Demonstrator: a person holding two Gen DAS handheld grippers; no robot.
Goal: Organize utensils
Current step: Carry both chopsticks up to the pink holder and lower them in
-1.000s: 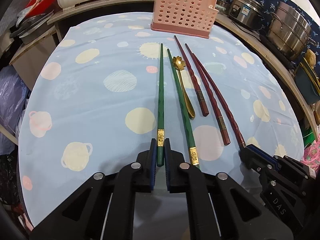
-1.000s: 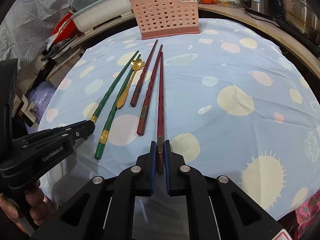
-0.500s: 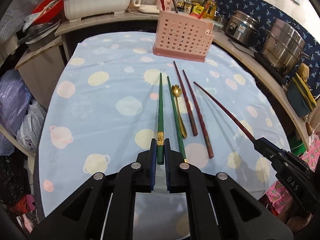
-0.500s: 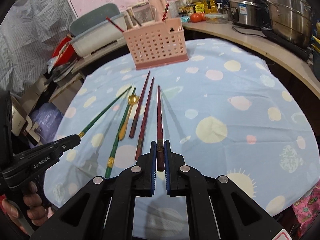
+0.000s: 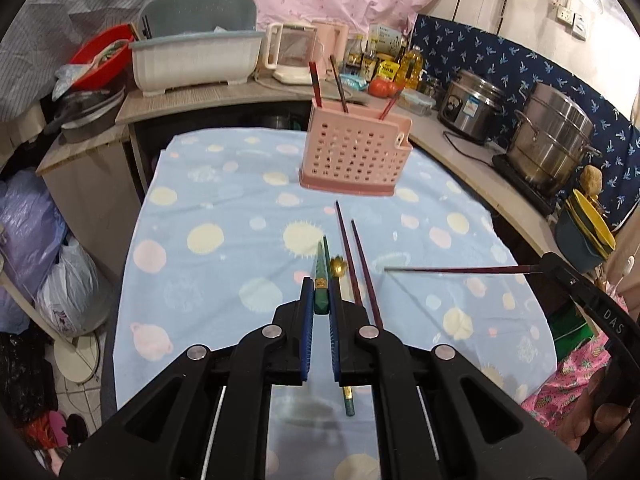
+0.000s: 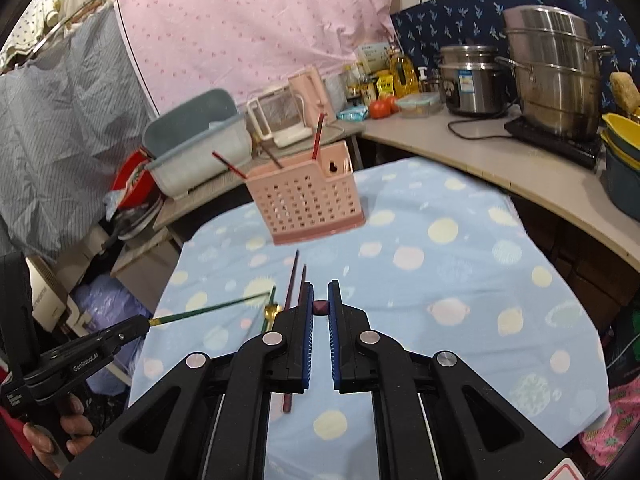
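My left gripper (image 5: 319, 300) is shut on a green chopstick (image 5: 320, 280) and holds it above the table, pointing forward. It also shows in the right wrist view (image 6: 208, 311). My right gripper (image 6: 319, 304) is shut on a dark red chopstick (image 6: 320, 307), seen end-on; in the left wrist view the dark red chopstick (image 5: 460, 269) points left. On the blue spotted tablecloth (image 5: 224, 264) lie a second green chopstick (image 5: 349, 400), a gold spoon (image 5: 338, 268) and two dark red chopsticks (image 5: 352, 256). The pink utensil basket (image 5: 354, 156) stands at the far end and holds several chopsticks.
A counter wraps the table's far and right sides with steel pots (image 5: 552, 140), a rice cooker (image 5: 470, 106), bottles, a kettle (image 5: 290, 54) and a grey dish tub (image 5: 192, 60). Plastic bags (image 5: 60, 292) lie on the floor at left.
Both grippers have lifted their chopsticks off the table and risen. The views have tilted up, so the basket and counter now show whole. The held chopsticks now appear foreshortened.
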